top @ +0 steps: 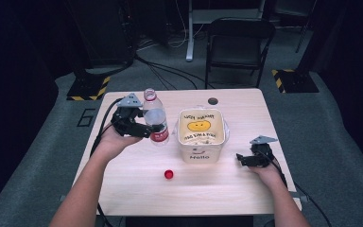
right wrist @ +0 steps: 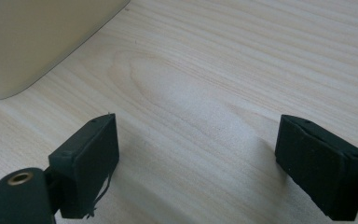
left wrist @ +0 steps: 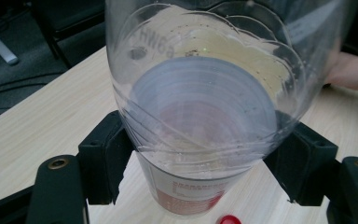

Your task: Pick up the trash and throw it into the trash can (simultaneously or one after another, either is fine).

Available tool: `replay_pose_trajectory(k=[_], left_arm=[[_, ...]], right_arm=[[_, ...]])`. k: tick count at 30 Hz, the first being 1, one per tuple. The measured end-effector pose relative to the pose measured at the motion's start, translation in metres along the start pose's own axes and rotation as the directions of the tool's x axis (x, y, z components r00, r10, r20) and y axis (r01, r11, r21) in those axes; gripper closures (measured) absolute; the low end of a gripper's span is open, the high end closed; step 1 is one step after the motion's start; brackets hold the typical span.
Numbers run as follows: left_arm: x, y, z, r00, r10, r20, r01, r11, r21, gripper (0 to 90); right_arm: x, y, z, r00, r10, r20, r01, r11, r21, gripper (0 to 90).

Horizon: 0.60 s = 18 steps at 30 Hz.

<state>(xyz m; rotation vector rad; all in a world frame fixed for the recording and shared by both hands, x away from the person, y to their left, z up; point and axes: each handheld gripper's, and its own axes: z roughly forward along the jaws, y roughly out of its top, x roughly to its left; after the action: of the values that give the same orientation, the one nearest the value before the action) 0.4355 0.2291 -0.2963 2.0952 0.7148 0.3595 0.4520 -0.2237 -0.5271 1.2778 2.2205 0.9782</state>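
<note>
Clear bottle (left wrist: 200, 116) base cropped between left gripper (left wrist: 200, 158) pads

You have a pale wooden desk (top: 137, 189) in front of you, with a round dark hole (top: 212, 100) near its far edge. At its middle stands a cream square tub (top: 200, 153) printed with a yellow smiling face. Beyond the desk, on grey carpet, you see a black folding chair (top: 238, 45), loose cables (top: 170, 71), and two bases marked with yellow-black stripes (top: 90, 88).
</note>
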Motion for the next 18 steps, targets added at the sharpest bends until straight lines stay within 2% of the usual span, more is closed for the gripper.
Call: replay_pose_trajectory(k=[8, 12, 18], left_arm=[[0.005, 0.018, -0.005, 1.0, 0.002, -0.001, -0.002, 0.9998, -0.019, 27.5], [0.004, 0.03, -0.002, 0.9996, 0.028, -0.01, -0.028, 0.9995, -0.014, 27.5], [0.001, 0.047, 0.001, 0.9989, 0.045, -0.011, -0.045, 0.9987, -0.025, 27.5]], right_arm=[[0.0, 0.0, 0.0, 1.0, 0.0, -0.001, 0.0, 1.0, 0.0, 12.8], [0.0, 0.0, 0.0, 1.0, -0.003, 0.002, 0.003, 1.0, 0.0, 12.8], [0.0, 0.0, 0.0, 1.0, 0.0, -0.002, 0.0, 1.0, 0.0, 12.8]])
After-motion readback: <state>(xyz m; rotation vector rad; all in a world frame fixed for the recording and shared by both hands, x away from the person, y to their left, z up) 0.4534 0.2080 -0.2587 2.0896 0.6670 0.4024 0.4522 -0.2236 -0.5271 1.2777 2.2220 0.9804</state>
